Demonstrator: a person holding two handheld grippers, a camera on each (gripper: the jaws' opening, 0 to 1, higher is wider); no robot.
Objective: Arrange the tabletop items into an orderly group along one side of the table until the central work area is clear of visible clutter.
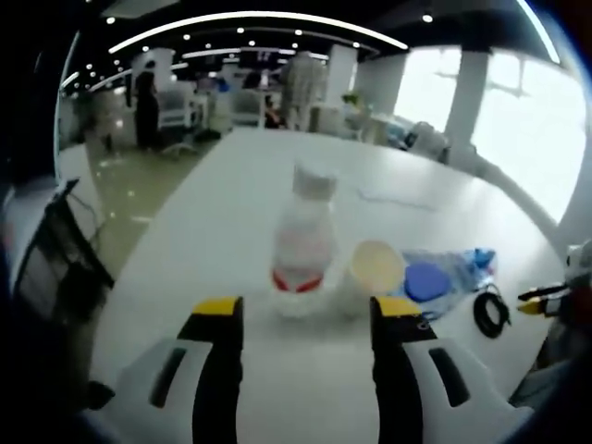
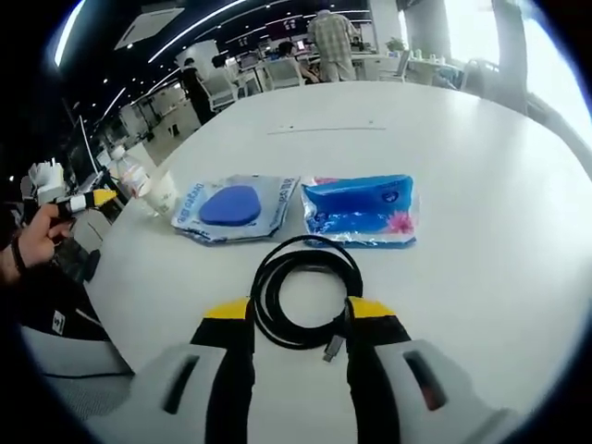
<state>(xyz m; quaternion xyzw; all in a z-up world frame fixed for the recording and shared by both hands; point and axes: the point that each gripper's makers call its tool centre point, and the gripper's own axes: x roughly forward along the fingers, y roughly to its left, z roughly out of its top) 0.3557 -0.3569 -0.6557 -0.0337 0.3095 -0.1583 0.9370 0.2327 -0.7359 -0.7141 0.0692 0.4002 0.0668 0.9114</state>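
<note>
Left gripper view: left gripper (image 1: 307,319) released, yellow-tipped jaws spread wide over the white table (image 1: 277,185), gripping nothing. Just beyond the jaw tips, centred in the gap but apart from both, a clear plastic bottle (image 1: 302,242) with white cap and red label band, upright. Touching or just beside it to the right, a small cream cup (image 1: 376,265), tipped with its mouth toward the camera. Further right, a packet with a blue oval (image 1: 427,279), then a blue wipes pack (image 1: 472,264) partly hidden behind it, then a coiled black cable (image 1: 491,310) near the table's right edge. At the far right, the other gripper's yellow tips.

Right gripper view: at the far left, a hand (image 2: 32,242) holding the other gripper, with bottle (image 2: 132,174) and cup (image 2: 163,192) by the table's left edge. Right of these, the blue-oval packet (image 2: 236,208) and wipes pack (image 2: 361,211) side by side, a narrow gap between. Right gripper (image 2: 298,314) released, jaws apart; cable coil (image 2: 305,289) lying flat on the table, its near arc between the jaw tips, plug end by the right jaw; contact with the jaws unclear.
</note>
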